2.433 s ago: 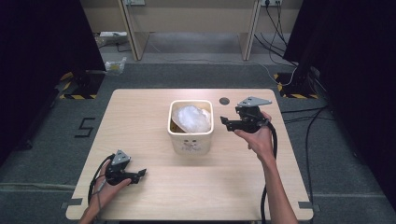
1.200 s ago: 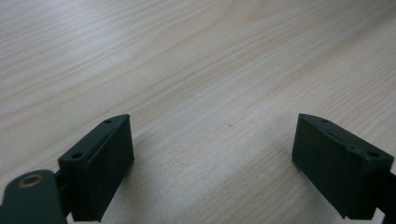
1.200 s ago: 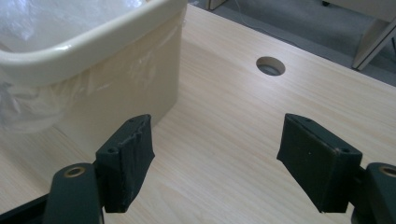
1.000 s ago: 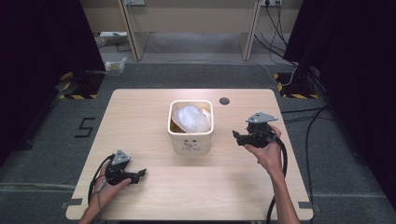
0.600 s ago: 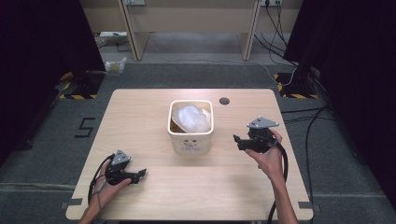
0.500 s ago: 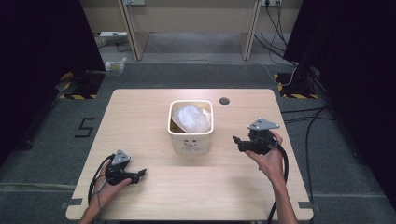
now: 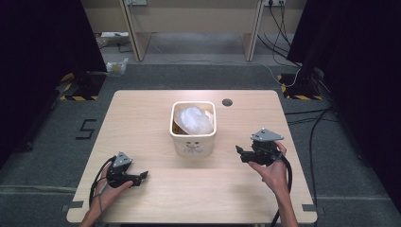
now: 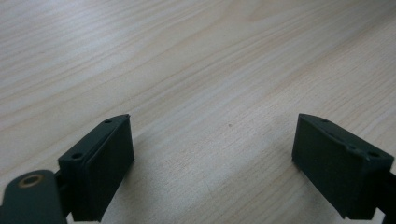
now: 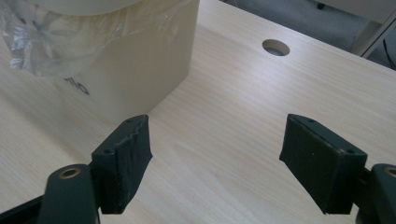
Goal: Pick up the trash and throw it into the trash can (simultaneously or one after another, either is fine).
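A cream bin [image 7: 193,135] lined with a clear plastic bag [image 7: 194,119] stands mid-desk [image 7: 142,113]. The left gripper [image 7: 142,176] rests near the front edge, the right gripper [image 7: 239,153] beside the bin; both jaws gape empty.

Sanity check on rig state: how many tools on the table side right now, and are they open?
2. Left tool low at the table's near-left corner, jaws open. Right tool right of the cream bin, jaws open, empty.

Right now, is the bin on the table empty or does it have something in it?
Not empty: the cream bin holds crumpled clear plastic.
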The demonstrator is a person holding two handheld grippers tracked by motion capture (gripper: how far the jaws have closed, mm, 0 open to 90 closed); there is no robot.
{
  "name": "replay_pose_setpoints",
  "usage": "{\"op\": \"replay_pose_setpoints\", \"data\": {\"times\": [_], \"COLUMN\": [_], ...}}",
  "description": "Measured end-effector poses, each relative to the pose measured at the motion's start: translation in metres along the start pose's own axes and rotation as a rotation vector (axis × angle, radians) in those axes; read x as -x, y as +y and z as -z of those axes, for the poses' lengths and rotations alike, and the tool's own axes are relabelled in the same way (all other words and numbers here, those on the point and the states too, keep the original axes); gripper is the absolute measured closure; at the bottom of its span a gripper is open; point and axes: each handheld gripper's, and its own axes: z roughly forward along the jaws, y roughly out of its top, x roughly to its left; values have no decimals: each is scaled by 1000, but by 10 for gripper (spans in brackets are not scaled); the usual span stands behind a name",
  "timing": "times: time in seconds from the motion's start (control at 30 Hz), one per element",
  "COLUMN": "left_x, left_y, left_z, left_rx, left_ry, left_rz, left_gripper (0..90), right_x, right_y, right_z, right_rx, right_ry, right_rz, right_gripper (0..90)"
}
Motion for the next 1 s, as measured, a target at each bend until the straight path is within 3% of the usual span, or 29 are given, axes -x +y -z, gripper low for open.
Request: {"op": "replay_pose_setpoints", "data": {"times": [0.47,0.77,1.0], "left_x": [0,0,0], "left_y": [0,0,0], "left_z": [0,0,0], "left_rx": [1,1,0], "left_ry": [1,0,0], "left_rz": [0,0,0], "left_gripper": [116,116,116], "right_x": [-16,-18,-20], "right_y": [-22,-36,-46], "right_z": [1,-4,-6], "right_rx": [3,-25,-43], "right_ry": [30,35,36], "right_rz": [-21,-52,-62], "right_gripper": [240,161,159]}}
